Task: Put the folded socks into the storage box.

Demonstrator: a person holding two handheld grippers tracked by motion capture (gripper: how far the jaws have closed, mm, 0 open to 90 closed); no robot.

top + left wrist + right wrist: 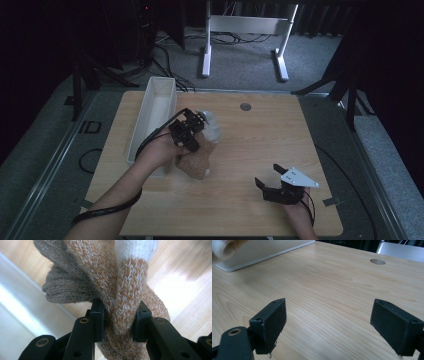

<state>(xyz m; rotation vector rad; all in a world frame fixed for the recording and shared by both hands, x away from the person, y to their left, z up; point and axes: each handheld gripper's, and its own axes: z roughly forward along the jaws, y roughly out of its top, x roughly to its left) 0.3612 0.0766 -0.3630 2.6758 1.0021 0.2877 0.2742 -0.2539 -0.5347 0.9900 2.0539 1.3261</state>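
Note:
A bundle of knitted socks point(200, 152), tan, grey and white, hangs just above the wooden table point(260, 145) beside the white bin point(155, 107). My left gripper point(197, 131) is shut on the bundle. In the left gripper view both pads pinch the tan-and-white sock point(120, 302), and a grey sock point(67, 288) bunches to the left of it. Near the front right of the table my right gripper point(266, 176) stands open, its jaws point(329, 325) wide apart over bare wood with nothing between them.
The long white bin point(259, 251) runs along the table's left side. A round grommet hole point(245, 106) sits near the far edge. Behind the table stand a white desk frame point(247, 37) and floor cables.

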